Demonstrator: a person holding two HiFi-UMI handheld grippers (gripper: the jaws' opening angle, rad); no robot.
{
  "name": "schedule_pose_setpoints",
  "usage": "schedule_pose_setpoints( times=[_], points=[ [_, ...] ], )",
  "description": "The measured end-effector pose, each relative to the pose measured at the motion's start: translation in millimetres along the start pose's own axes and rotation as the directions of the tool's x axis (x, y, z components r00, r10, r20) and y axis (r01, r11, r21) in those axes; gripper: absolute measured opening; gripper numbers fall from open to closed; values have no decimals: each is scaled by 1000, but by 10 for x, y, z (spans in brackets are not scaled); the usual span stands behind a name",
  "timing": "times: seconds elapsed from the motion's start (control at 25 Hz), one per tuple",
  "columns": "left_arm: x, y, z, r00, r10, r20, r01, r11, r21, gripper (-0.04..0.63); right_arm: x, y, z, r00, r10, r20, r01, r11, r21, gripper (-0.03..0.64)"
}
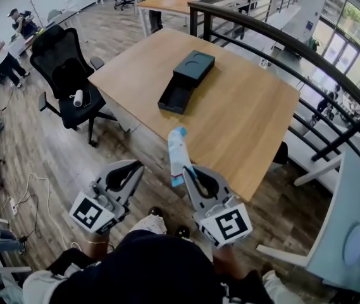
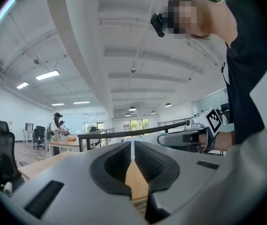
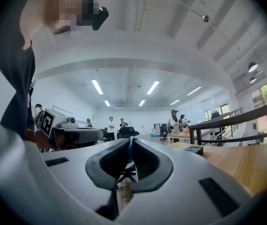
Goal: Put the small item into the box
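Observation:
The black box [image 1: 186,80] lies on the wooden table [image 1: 243,119], its drawer tray [image 1: 175,97] slid out toward me and its sleeve [image 1: 195,64] behind. My right gripper [image 1: 186,170] is shut on the small item, a white and blue tube [image 1: 177,152], held upright in front of the table's near corner. In the right gripper view a thin blue-white edge of the tube [image 3: 130,146] shows between the jaws, and the box [image 3: 196,150] sits far off to the right. My left gripper [image 1: 138,165] hangs beside it over the floor, shut and empty [image 2: 132,143].
A black office chair [image 1: 64,68] with a white roll [image 1: 78,97] on its seat stands left of the table. A dark railing [image 1: 281,40] runs behind and right of the table. Cables [image 1: 34,189] lie on the floor at left. People stand far back left.

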State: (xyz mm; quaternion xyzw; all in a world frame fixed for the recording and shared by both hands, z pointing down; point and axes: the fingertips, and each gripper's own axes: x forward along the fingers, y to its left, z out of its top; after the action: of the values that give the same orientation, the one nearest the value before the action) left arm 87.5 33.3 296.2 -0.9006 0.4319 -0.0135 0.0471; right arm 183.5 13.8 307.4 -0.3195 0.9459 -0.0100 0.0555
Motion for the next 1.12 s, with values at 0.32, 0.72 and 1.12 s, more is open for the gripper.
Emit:
schedule_pose_setpoints(
  times=[0.32,0.72,1.12],
  points=[
    [417,299,-91,999,-45,30,45,999,9,32,135,-365,-38,997,-71,-4,71,997,-30,26],
    [1147,986,-158,977,-194,85,195,981,0,32,695,-933,-48,975,-222,7,222,972,-74,26],
    [1733,1864,-267,957,-274,93,277,961,-18,32,1537,-1431,-107,954,-299,-21,297,952,-76,26]
  ],
)
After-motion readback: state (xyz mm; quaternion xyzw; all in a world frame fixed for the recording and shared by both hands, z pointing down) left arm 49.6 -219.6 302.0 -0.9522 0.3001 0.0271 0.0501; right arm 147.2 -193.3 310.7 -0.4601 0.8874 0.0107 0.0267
